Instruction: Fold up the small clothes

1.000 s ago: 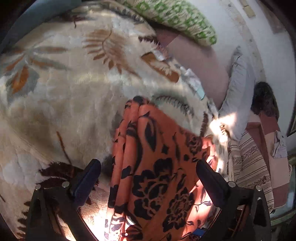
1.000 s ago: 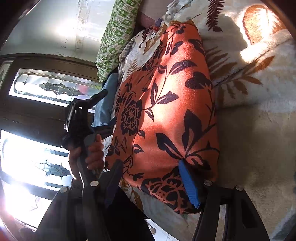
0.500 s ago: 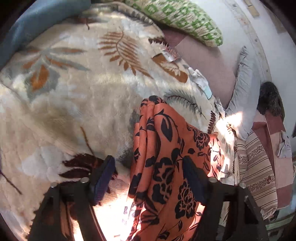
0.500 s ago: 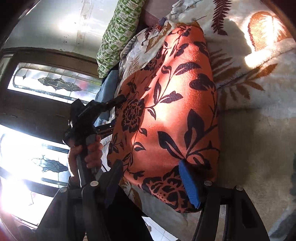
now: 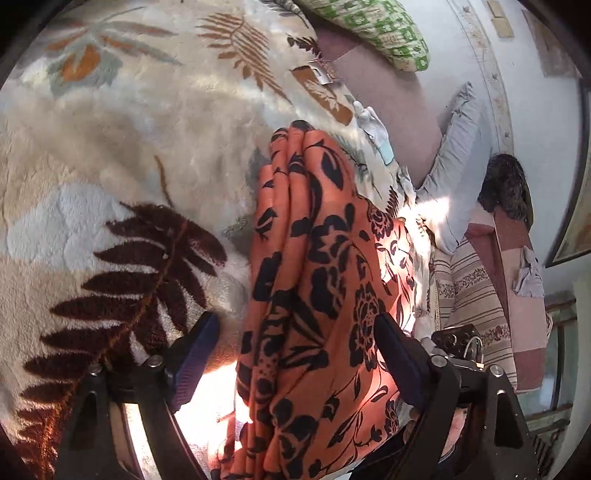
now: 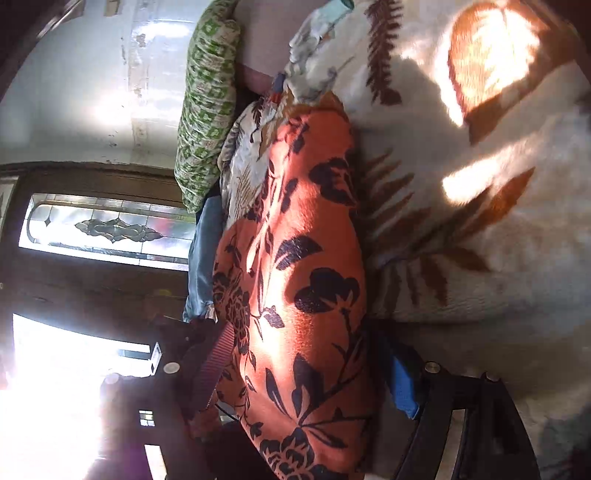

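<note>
An orange cloth with black flowers printed on it (image 5: 314, 295) is lying folded into a long, thick bundle on a fluffy cream blanket with brown and orange leaves (image 5: 110, 155). The blanket is covering a bed. Sunlight is falling across the cloth and the blanket in bright patches.

The left gripper (image 5: 295, 354) is sitting low over the near end of the cloth. Its two black fingers with blue pads (image 5: 194, 354) are spread apart, one on each side of the bundle, and they are closing in. The left pad is over the blanket, apart from the cloth. The right pad is right at the cloth's edge, and I cannot tell if it is touching.

The right gripper (image 6: 306, 373) is coming at the same cloth (image 6: 303, 277) from the other side. Its fingers are spread wide too, and they are opening. The cloth is lying between them. The blue pad (image 6: 400, 384) is just beside the cloth's edge, next to the blanket (image 6: 480, 221). The other finger looks dark and blurry, so I cannot tell if it is touching.

A green and white patterned pillow (image 5: 373, 29) is resting at the far end of the bed. Behind the cloth, a window with patterned glass (image 6: 110, 229) is glowing with daylight.
</note>
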Demonstrator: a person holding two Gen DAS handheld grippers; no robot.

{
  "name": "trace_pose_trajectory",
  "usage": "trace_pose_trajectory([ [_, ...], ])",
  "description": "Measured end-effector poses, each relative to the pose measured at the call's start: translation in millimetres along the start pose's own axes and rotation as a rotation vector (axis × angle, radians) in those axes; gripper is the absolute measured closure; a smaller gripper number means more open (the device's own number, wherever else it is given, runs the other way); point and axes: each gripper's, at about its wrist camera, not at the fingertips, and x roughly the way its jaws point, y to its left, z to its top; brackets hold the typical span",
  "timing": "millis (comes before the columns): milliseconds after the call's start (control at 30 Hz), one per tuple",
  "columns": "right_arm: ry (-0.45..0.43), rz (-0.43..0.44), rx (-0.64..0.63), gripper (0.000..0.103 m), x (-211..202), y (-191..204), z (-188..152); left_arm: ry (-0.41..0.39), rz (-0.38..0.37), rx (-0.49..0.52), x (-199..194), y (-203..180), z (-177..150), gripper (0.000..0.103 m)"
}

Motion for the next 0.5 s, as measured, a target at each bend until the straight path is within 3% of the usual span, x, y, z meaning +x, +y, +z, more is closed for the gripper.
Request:
trace_pose_trajectory([
  [33, -0.003, -0.015, -0.027, 0.023, 7.3, 4.6, -2.3, 0.018, 0.023, 0.01, 4.0, -0.4, -2.1, 0.057],
  [100, -0.011, -0.045, -0.119, 0.025, 14.8, 23.8, -8.6, 0.024, 0.035, -0.001, 9.3, 5.0, -3.5, 0.059],
  [167, -0.001, -0.122, -0.169, 0.044, 20.8, 30.2, -9.1, 0.026, 0.023, -0.023, 10.6, 7.9, -1.5, 0.058],
  [200, 0.012, -0.147, -0.146, 0.046, 25.2, 23.0, -6.4, 0.023, 0.027, -0.024, 11.1, 8.3, -1.6, 0.058],
  [300, 0.001, -0.099, -0.09, 0.045, 21.9, 12.9, -4.5, 0.01, 0.054, -0.004, 3.6, -1.3, -3.5, 0.051],
  [367, -0.022, -0.122, -0.114, 0.043, 10.3, 21.0, -6.9, -0.035, 0.073, 0.01, -9.1, -8.0, -5.6, 0.029],
  [433, -0.088, -0.165, -0.162, 0.043, -8.6, 33.0, -6.5, -0.1, 0.058, 0.029, -17.1, -11.8, -6.5, 0.012],
  [467, -0.124, -0.168, -0.176, 0.042, -17.3, 39.0, -5.4, -0.107, 0.094, 0.054, -13.8, -11.1, -5.9, 0.012],
  [500, -0.15, -0.156, -0.185, 0.042, -23.1, 44.1, -4.1, -0.073, 0.183, 0.068, -2.7, -7.1, -4.2, 0.015],
])
